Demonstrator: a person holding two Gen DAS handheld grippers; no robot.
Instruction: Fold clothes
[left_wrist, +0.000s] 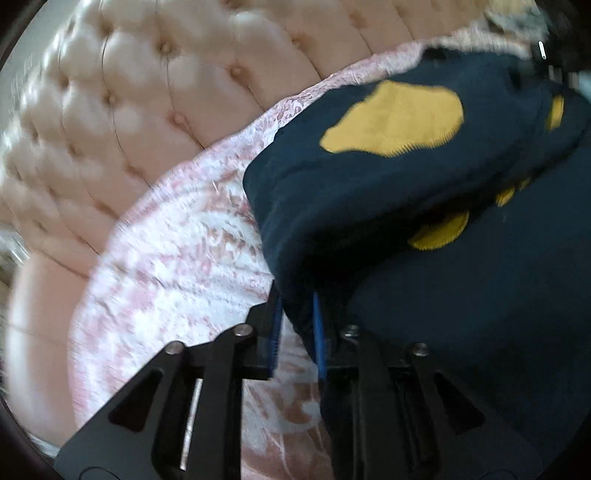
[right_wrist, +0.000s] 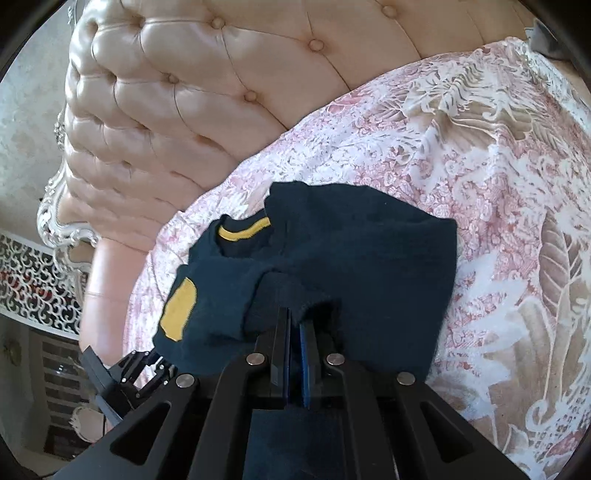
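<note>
A navy garment with yellow patches (left_wrist: 388, 177) lies partly folded on a pink-and-white patterned bedspread (left_wrist: 177, 251). My left gripper (left_wrist: 297, 314) has its blue-padded jaws a little apart around a fold of the navy cloth, which hangs over them. In the right wrist view the same garment (right_wrist: 351, 251) shows a yellow-trimmed collar (right_wrist: 243, 230) and a yellow patch (right_wrist: 179, 314). My right gripper (right_wrist: 295, 325) is shut on an edge of the cloth. The left gripper (right_wrist: 136, 373) shows at the lower left there, under the garment's edge.
A pink tufted headboard (right_wrist: 207, 92) with a white carved frame (right_wrist: 55, 214) runs behind the bed. The bedspread (right_wrist: 498, 184) stretches to the right of the garment. A white lattice screen (right_wrist: 33, 284) stands at the far left.
</note>
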